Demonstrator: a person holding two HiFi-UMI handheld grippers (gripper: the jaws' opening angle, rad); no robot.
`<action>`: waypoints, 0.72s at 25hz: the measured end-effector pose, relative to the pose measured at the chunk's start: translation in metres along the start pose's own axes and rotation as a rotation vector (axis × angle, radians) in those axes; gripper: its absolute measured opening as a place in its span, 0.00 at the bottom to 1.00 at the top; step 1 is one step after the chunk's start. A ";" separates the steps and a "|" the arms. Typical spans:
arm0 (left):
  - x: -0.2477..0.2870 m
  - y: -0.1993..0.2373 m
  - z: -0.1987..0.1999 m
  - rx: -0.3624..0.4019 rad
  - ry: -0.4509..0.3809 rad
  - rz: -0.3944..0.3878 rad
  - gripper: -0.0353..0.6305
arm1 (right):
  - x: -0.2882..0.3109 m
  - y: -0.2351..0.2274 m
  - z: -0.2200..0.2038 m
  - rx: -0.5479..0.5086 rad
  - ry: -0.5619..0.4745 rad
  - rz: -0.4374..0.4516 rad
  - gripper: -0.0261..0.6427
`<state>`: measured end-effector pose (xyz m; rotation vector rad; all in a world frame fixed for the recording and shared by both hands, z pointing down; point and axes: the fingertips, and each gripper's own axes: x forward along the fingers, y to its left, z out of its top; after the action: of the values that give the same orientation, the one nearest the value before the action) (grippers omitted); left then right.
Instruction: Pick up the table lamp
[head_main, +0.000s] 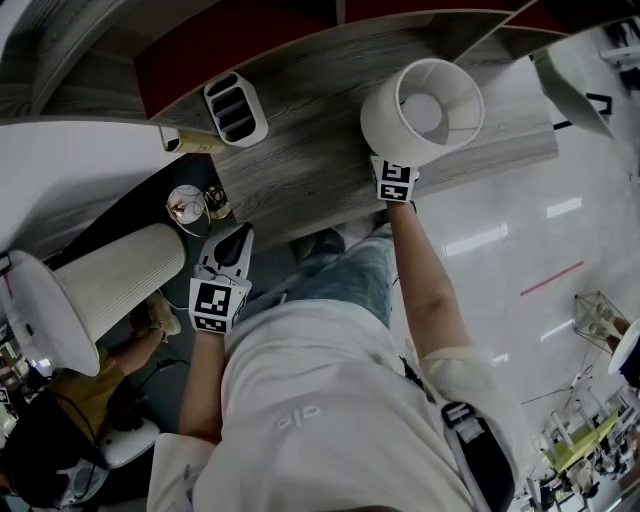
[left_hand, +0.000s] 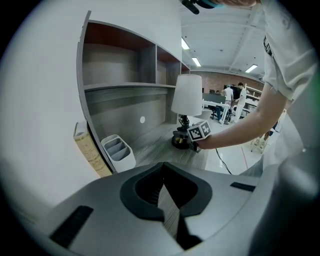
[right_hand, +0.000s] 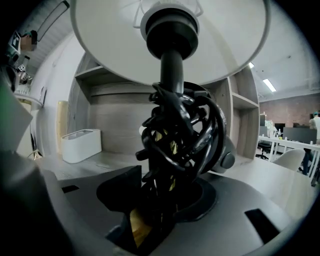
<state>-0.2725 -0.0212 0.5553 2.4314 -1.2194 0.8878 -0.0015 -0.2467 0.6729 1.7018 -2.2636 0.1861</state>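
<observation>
The table lamp (head_main: 425, 105) stands on the grey wooden desk (head_main: 300, 170); it has a white drum shade over a black stem wound with cable. My right gripper (head_main: 398, 162) reaches under the shade at the lamp's foot. In the right gripper view the lamp's stem (right_hand: 172, 125) fills the gap of the right gripper (right_hand: 155, 215), and the jaw that shows lies against it. My left gripper (head_main: 240, 237) hangs back by my body, away from the desk edge, jaws together and empty. From the left gripper view the lamp (left_hand: 186, 95) and the right gripper (left_hand: 192, 142) appear beyond the left gripper (left_hand: 167, 200).
A white slotted organiser (head_main: 235, 108) sits at the desk's back left, with a yellowish book (left_hand: 90, 150) leaning beside it. Shelves rise behind the desk. A ribbed white cylinder (head_main: 120, 280) and a seated person (head_main: 70, 400) are at the lower left. Glossy floor lies to the right.
</observation>
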 end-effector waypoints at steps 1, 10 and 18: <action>0.000 -0.001 -0.001 -0.001 0.001 0.000 0.08 | 0.000 -0.003 0.000 0.006 0.002 -0.013 0.35; -0.005 -0.005 -0.008 -0.005 0.011 0.006 0.08 | -0.001 -0.010 0.001 -0.010 0.009 -0.061 0.19; -0.011 -0.005 -0.011 -0.005 0.009 0.018 0.08 | -0.004 -0.009 0.001 -0.043 0.022 -0.041 0.17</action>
<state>-0.2781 -0.0065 0.5572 2.4138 -1.2413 0.8991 0.0074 -0.2460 0.6699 1.7141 -2.1987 0.1452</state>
